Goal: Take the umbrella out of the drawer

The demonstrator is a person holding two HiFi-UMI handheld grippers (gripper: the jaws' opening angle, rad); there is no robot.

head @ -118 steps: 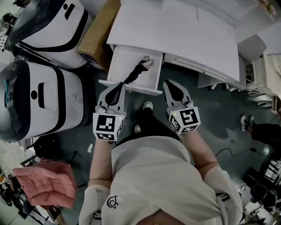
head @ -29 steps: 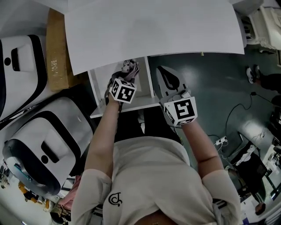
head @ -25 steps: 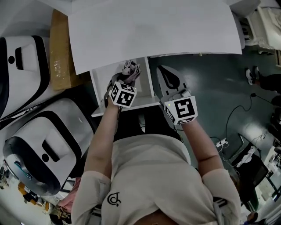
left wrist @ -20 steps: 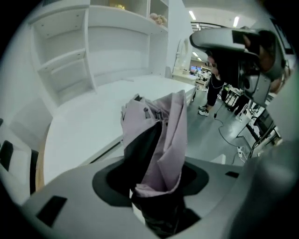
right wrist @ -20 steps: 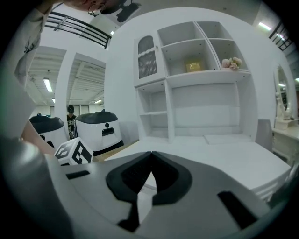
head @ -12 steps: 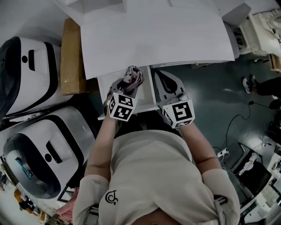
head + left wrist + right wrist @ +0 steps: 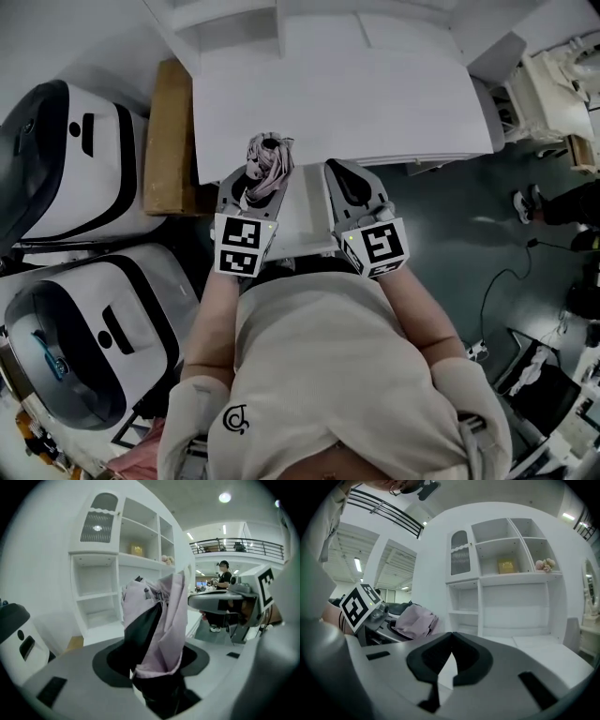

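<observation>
The folded umbrella, lilac fabric over black, stands upright between the fingers of the left gripper. The fingers are partly closed and clamp its lower black section. Its fabric end projects past the fingertips, above the front edge of the white desk. The drawer projects open below that edge. The right gripper, beside the umbrella at the desk front, has its fingertips pressed together and holds nothing.

Your left gripper hides the umbrella's lower end, clamped deep between its jaws. It, your right gripper and your torso cover most of the drawer at centre frame. At the upper right of the right gripper view, a yellow shelf item is too small to identify.
</observation>
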